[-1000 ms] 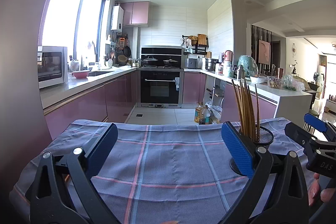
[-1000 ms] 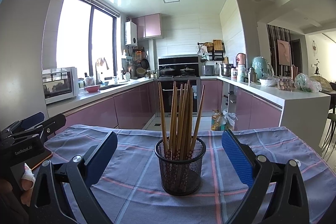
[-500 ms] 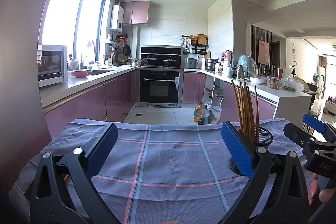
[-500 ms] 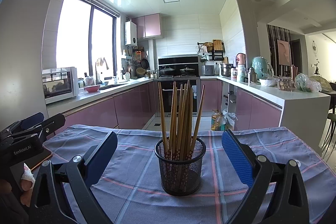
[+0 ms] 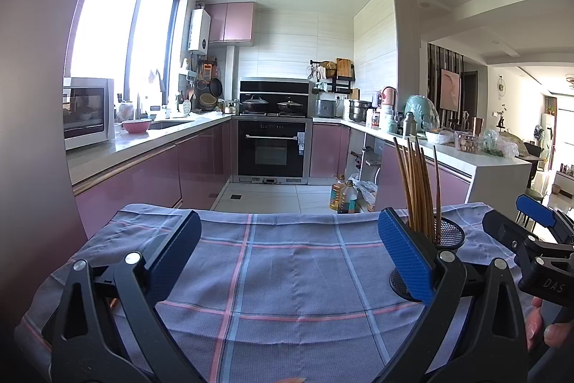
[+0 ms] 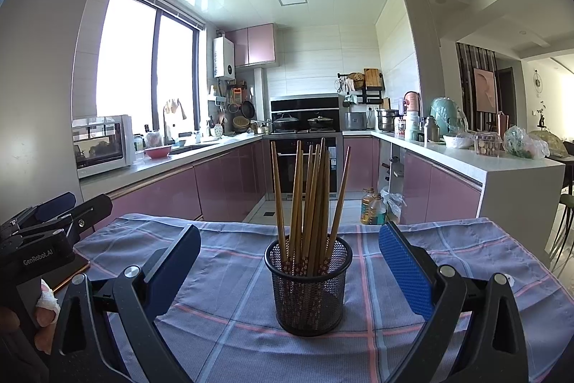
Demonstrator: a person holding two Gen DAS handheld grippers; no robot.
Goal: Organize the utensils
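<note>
A black mesh holder [image 6: 308,286] stands upright on the blue plaid cloth [image 6: 229,275], with several wooden chopsticks [image 6: 310,200] standing in it. My right gripper [image 6: 288,261] is open and empty, its jaws wide on either side of the holder, not touching it. My left gripper [image 5: 285,250] is open and empty over bare cloth [image 5: 287,275]. In the left wrist view the holder [image 5: 446,239] and chopsticks [image 5: 418,185] sit behind the right finger, and the right gripper [image 5: 531,225] shows at the far right edge. The left gripper [image 6: 53,214] shows at the left of the right wrist view.
The cloth-covered table ends at its far edge [image 5: 287,216], with kitchen floor beyond. Pink cabinets and counters line both sides, an oven [image 5: 271,149] at the back. Oil bottles [image 5: 342,194] stand on the floor. A brown flat object [image 6: 70,271] lies at the cloth's left edge.
</note>
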